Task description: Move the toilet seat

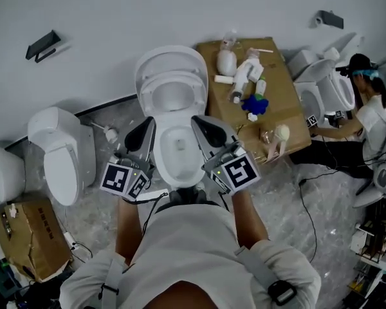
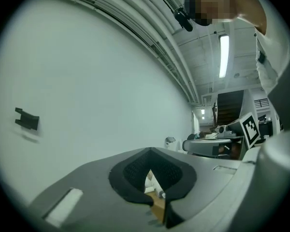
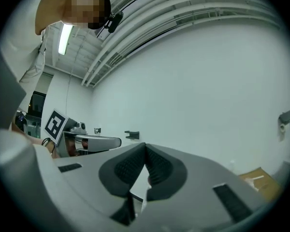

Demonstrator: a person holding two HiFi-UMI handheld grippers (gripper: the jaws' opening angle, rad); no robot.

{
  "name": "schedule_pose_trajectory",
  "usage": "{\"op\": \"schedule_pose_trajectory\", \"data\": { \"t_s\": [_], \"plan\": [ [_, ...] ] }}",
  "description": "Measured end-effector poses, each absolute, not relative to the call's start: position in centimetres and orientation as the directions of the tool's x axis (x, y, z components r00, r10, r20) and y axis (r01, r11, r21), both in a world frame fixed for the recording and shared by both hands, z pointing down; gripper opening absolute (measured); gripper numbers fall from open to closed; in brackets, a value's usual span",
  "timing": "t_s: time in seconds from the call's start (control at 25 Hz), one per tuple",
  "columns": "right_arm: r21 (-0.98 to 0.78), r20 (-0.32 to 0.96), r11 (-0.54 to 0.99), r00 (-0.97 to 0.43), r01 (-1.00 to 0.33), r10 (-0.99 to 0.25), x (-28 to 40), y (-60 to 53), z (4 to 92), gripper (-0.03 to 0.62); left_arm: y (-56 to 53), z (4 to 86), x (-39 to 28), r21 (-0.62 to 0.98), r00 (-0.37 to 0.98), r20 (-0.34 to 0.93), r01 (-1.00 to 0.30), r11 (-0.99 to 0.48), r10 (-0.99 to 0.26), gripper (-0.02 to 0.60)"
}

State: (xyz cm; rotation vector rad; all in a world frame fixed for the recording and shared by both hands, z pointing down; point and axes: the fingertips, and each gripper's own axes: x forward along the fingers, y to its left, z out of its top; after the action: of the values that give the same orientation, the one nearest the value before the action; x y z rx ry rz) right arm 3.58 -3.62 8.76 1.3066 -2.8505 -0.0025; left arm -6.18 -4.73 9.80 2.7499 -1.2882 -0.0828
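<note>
A white toilet [image 1: 177, 148] stands against the wall in the head view. Its seat ring [image 1: 172, 81] and lid [image 1: 170, 58] look tipped up toward the wall, behind the open bowl. My left gripper [image 1: 148, 125] is held up over the bowl's left side and my right gripper [image 1: 200, 122] over its right side. Both are shut with nothing between the pads. In the left gripper view the left gripper [image 2: 150, 152] points level at the bare white wall. The right gripper [image 3: 145, 147] faces the same wall in the right gripper view. The toilet shows in neither gripper view.
A second toilet [image 1: 62, 154] lies to the left. A cardboard box [image 1: 281, 90] holding bottles and small items stands right of the bowl. A person [image 1: 368, 116] crouches by more toilets [image 1: 321, 76] at far right. Another cardboard box [image 1: 29, 234] sits lower left. Cables cross the floor.
</note>
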Motion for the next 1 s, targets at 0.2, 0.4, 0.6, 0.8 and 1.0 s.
{"op": "schedule_pose_trajectory", "data": {
  "t_s": [0.2, 0.4, 0.6, 0.8, 1.0],
  "plan": [
    [-0.017, 0.029, 0.68, -0.68, -0.733, -0.732, 2.6, -1.1, 9.5, 0.0, -1.6, 10.3, -6.2, 0.11, 0.654, 0.018, -0.753, -0.648, -0.757, -0.002],
    [-0.036, 0.041, 0.689, -0.69, -0.724, -0.723, 2.4, 0.3, 10.2, 0.0, -0.1, 10.9, -5.9, 0.1, 0.667, 0.035, -0.743, -0.661, -0.744, -0.002],
    [-0.032, 0.054, 0.699, -0.7, -0.714, -0.712, 2.7, 0.8, 10.6, -0.001, 0.3, 11.4, -4.7, 0.078, 0.686, 0.049, -0.727, -0.682, -0.726, 0.0],
    [-0.046, 0.051, 0.702, -0.703, -0.711, -0.709, 2.5, 0.8, 11.0, -0.001, 0.4, 11.9, -4.3, 0.068, 0.699, 0.058, -0.715, -0.696, -0.712, 0.0],
    [-0.047, 0.053, 0.708, -0.709, -0.705, -0.703, 2.4, 0.6, 11.0, 0.0, 0.3, 12.2, -4.2, 0.063, 0.704, 0.068, -0.71, -0.702, -0.706, 0.0]
  ]
}}
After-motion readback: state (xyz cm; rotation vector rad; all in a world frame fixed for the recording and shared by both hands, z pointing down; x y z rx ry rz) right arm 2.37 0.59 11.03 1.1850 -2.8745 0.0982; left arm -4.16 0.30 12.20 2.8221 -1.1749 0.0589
